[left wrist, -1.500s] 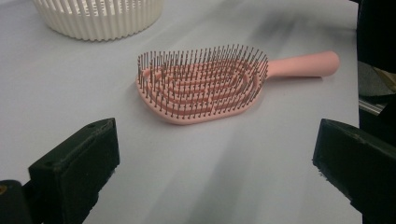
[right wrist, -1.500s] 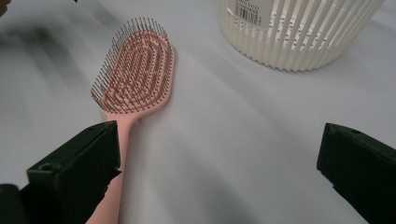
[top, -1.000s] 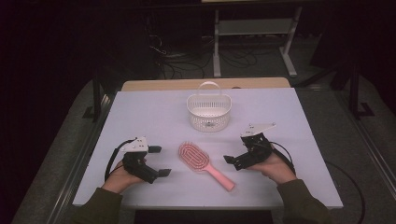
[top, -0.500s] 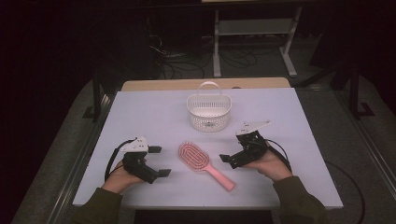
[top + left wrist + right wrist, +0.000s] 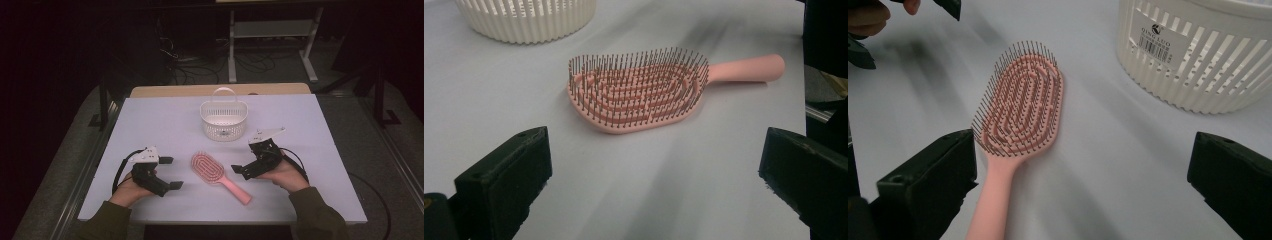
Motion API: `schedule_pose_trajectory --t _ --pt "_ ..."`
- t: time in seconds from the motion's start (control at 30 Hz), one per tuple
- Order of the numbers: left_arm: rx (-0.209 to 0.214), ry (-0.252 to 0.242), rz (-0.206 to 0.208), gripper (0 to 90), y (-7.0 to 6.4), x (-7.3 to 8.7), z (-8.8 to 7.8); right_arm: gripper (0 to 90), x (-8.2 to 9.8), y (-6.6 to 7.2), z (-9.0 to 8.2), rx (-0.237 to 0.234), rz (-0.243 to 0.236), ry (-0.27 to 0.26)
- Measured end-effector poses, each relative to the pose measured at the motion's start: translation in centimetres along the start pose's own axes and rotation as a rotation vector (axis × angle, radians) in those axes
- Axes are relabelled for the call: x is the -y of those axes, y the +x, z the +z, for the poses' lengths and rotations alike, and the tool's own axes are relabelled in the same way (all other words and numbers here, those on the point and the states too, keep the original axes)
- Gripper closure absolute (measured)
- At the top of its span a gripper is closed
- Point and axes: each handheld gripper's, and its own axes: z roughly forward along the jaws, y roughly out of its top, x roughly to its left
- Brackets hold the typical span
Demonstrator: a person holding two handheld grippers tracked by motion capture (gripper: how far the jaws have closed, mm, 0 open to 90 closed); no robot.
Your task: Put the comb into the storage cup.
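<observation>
Approach step; pink hairbrush flat on tabletop, bristles up, front of white basket; right gripper spread, near handle; left gripper spread, idle; next: straddle handle, pinch.

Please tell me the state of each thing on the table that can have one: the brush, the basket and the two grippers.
Pink hairbrush: lying flat on the table, bristles up, not gripped.
White basket: upright, handle raised, apart from the brush.
Left gripper: fingers open, holding nothing, beside the brush head.
Right gripper: fingers open, holding nothing, close to the brush handle.
</observation>
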Motion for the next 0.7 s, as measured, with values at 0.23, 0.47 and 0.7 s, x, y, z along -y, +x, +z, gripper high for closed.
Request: schedule_pose_trajectory --t 0.23,0.47,0.7 --pt "0.001 0.0 0.001 0.4 0.0 0.0 0.0 0.0 -0.4 0.2 0.3 -0.011 -0.009 0.0" --pt "0.002 -0.001 0.0 0.4 0.0 0.0 0.0 0.0 -0.8 0.5 0.6 -0.025 -0.015 0.007" --pt "0.003 0.0 0.001 0.4 0.0 0.0 0.0 0.0 -1.2 0.8 1.2 -0.032 -0.031 0.013"
